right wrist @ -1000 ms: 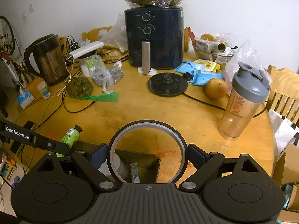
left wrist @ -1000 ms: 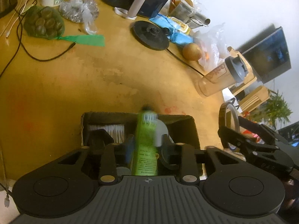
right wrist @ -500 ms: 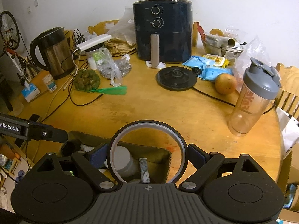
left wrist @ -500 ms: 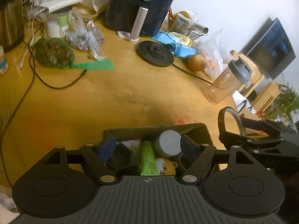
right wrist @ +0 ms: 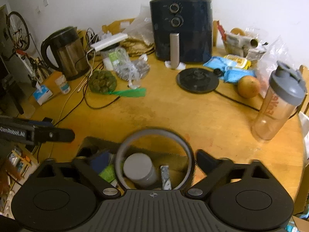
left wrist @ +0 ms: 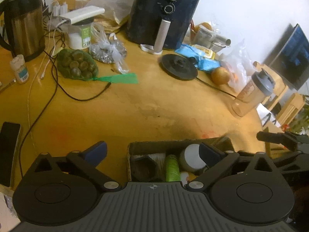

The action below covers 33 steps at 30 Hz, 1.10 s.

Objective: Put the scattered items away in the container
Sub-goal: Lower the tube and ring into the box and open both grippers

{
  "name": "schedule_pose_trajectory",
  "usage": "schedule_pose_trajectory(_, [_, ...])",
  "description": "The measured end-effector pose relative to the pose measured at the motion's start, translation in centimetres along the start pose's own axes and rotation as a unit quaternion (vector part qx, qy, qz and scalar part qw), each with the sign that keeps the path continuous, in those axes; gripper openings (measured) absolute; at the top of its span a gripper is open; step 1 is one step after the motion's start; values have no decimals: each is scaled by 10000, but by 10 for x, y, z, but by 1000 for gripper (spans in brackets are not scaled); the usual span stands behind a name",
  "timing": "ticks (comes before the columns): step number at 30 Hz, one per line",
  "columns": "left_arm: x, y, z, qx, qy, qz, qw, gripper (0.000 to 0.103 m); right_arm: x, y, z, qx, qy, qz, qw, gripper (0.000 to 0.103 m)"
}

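One box [left wrist: 174, 147] — one green bottle [left wrist: 171, 167], one white jar [left wrist: 190, 157], one ring [right wrist: 154, 135]

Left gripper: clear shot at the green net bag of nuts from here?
Probably yes. The left gripper is open and empty, and bare table lies between it and the net bag; only a black cable runs beside it.

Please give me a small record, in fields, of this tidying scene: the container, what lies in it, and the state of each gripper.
container: brown box at the near edge of the table
inside: green bottle lying down; white jar
left gripper: open over the box, jaws have just been opening, nothing between them
right gripper: jaws have just been opening; grey ring between them, pads seem off it
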<state>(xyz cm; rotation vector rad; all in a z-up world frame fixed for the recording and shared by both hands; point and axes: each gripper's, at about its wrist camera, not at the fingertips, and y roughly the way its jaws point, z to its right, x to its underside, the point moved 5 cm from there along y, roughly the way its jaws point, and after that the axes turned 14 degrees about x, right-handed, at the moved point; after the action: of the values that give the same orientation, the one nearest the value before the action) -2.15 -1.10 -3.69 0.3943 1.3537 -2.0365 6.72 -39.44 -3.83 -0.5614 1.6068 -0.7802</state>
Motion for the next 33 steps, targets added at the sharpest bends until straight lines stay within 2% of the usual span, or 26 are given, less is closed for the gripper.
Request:
schedule_pose_trajectory(3, [-1,0,3,-69,141,14,9999,103,4,7,-5,5,-129,-189,9997,103])
schedule_pose_trajectory(6, [-2,0,7,-333,404,-14,9986,103,7,9,-6,-46,-187,-203,9996,103])
schedule_pose_trajectory(11, [-5,1,15,-892,1036,-90,9906,103,5,3,-4,45,-249,208,9995,103])
schedule_pose_trajectory(17, [-10,0,21,-900,1146,-101,9893,103,-4,-7,1,133,-254,433,9987,103])
schedule_pose_trajectory(21, [-11,3,25,-920,1191,-230,9883,103,-9,-11,2,426,-397,394,9975,103])
schedule_pose_trajectory(23, [-12,2,27,-808,1181,-265,9893,103,-10,-14,1,528,-474,439,9965,103])
schedule_pose_trajectory(26, [-10,4,29,-541,1042,-408,9922,103,-10,-17,4,928,-459,472,9935,103])
schedule_pose_trajectory(27, [-9,5,30,-493,999,-458,9927,103,-10,-18,6,1021,-417,437,9929,103])
schedule_pose_trajectory(29, [-7,5,28,-472,883,-530,9936,103,-8,-15,9,889,-344,215,9952,103])
schedule_pose_trajectory(31, [-5,7,25,-470,693,-622,9945,103,-6,-8,12,677,-230,-156,9973,103])
schedule_pose_trajectory(33, [-3,10,21,-524,494,-781,9943,103,-2,0,13,652,-179,-573,9961,103])
